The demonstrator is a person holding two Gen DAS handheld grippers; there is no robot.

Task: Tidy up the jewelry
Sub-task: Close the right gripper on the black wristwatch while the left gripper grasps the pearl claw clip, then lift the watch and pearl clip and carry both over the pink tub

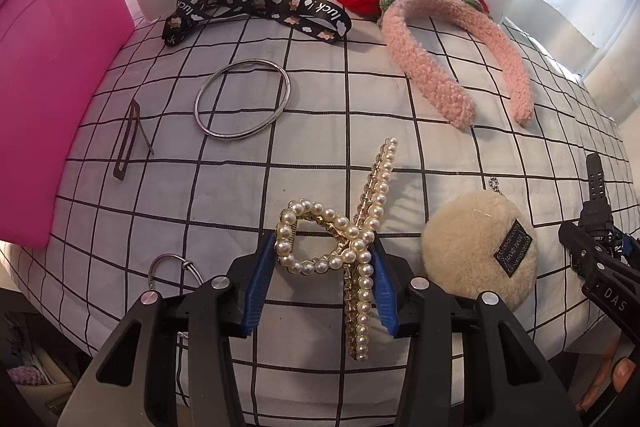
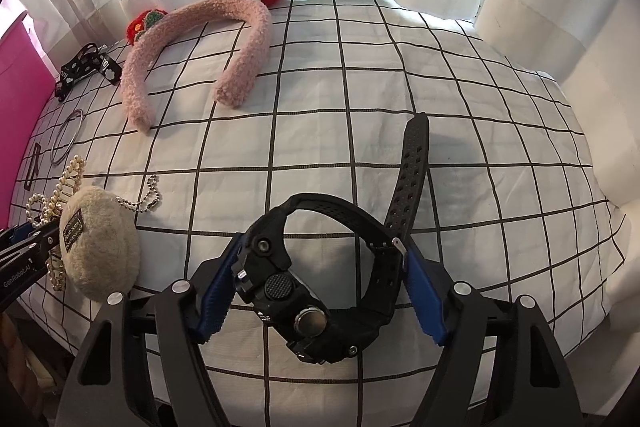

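In the left wrist view my left gripper (image 1: 322, 263) has its blue pads on either side of a pearl hair claw (image 1: 356, 243) that lies on the checked cloth; the pads touch its sides. In the right wrist view my right gripper (image 2: 322, 267) straddles a black watch (image 2: 316, 291); its pads sit against the watch case and the strap loop, and the long strap (image 2: 412, 171) points away. The pink box (image 1: 52, 75) stands at the far left.
On the cloth lie a silver bangle (image 1: 242, 99), a dark hair clip (image 1: 130, 139), a black printed ribbon (image 1: 260, 9), a pink fluffy headband with red flowers (image 1: 448, 55), a beige plush pouch with ball chain (image 1: 480, 259) and a key ring (image 1: 168, 267). White curtains hang behind.
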